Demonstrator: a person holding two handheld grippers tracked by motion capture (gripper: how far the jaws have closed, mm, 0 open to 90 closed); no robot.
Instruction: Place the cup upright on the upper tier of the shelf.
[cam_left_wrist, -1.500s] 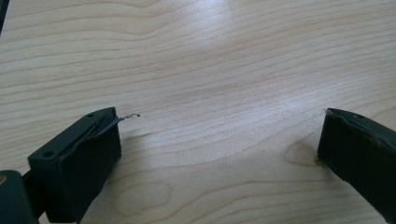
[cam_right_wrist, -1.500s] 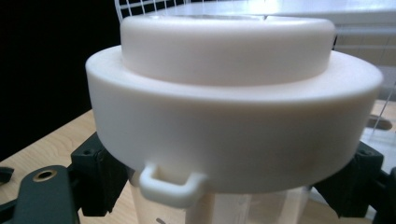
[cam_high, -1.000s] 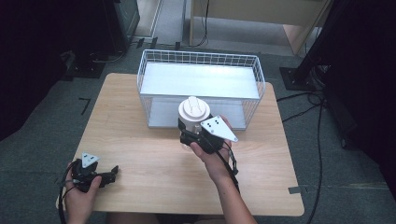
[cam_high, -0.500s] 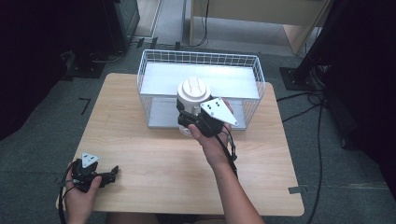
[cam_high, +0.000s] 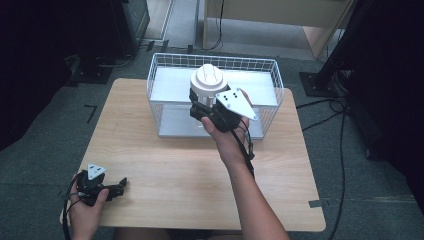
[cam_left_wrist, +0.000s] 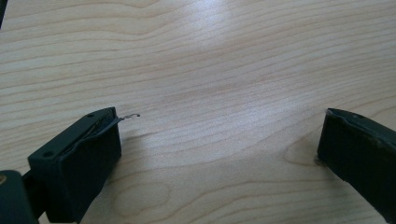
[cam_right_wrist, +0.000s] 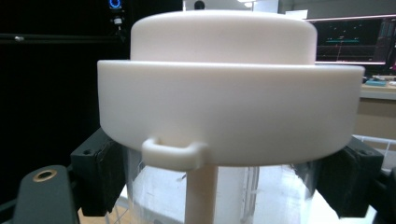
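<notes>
High view: the right tool (cam_high: 199, 104) grips a container (cam_high: 207, 85) with a broad white stepped lid, held in the air above the near part of the wire basket (cam_high: 272, 105). Right gripper view: the lid (cam_right_wrist: 229, 98) has a small loop handle on its lower rim; beneath it a clear body encloses a white central post, and the two black jaws press against the clear wall on either side. The basket, white-wired with a pale floor, stands at the far side of the wooden table (cam_high: 165, 165); its near wall lies just below the held container. The left tool (cam_high: 111, 188) rests near the table's front left corner, its jaws wide apart and empty over bare wood. Compared with one second ago, the container is higher and farther forward, from in front of the basket to over it; the left tool has stayed in place.
</notes>
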